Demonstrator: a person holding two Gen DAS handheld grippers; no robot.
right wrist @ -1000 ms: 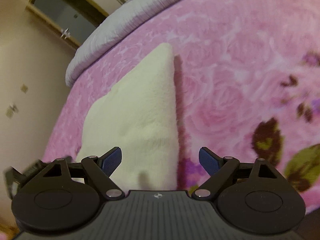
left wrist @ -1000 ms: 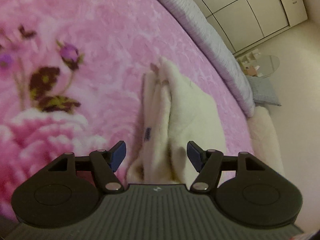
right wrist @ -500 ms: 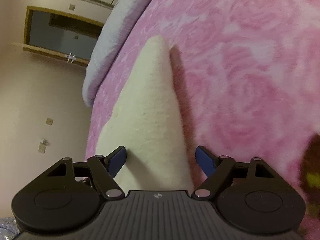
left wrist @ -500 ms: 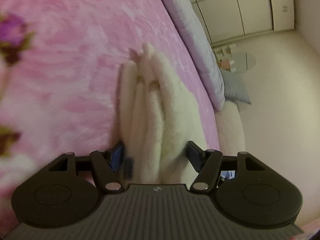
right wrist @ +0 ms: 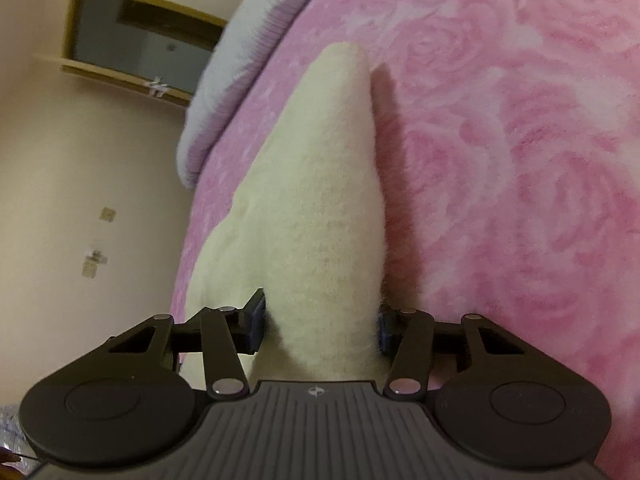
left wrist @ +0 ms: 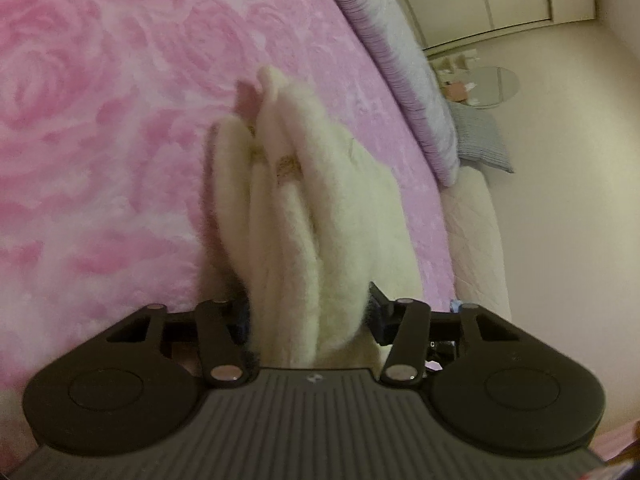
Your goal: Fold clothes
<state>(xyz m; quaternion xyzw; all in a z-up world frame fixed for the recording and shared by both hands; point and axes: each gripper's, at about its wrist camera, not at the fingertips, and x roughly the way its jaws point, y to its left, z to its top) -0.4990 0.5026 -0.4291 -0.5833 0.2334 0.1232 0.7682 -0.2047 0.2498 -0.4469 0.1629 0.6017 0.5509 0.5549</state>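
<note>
Both grippers had come forward and lower onto the cream fleece garment (left wrist: 320, 216) since a second before; back then the cloth lay ahead of widely parted pads, and now it sat between them in both views.

Left gripper (left wrist: 306, 318): jaws closing, several stacked fleece folds bunched between the pads. The pad at 3 o'clock pressed into the pile; the 9 o'clock pad was mostly buried behind the cloth. I read this as clamped on the layered edge.

Right gripper (right wrist: 322, 320): jaws closing too, a single thick rounded fold pinched between both blue pads, the fleece bulging above them.

Meaning for the task, as I judged it: both ends of the near edge looked secured, so the next fold, lifting and carrying that edge over, could probably begin. Risk: the left-side bundle was thick, and an inner layer could slip.

Garment position: on the pink rose-patterned blanket (left wrist: 100, 120), running from the grippers toward 12 o'clock and tapering to a blunt tip.

Materials:
- garment: plush, fuzzy nap, soft rounded ridges; a small gold-brown detail among the folds, too blurred to identify.
- blanket: embossed velvety pile.
- grey ribbed quilt (left wrist: 400, 60) along the bed's edge at 1 o'clock in the left view.
</note>
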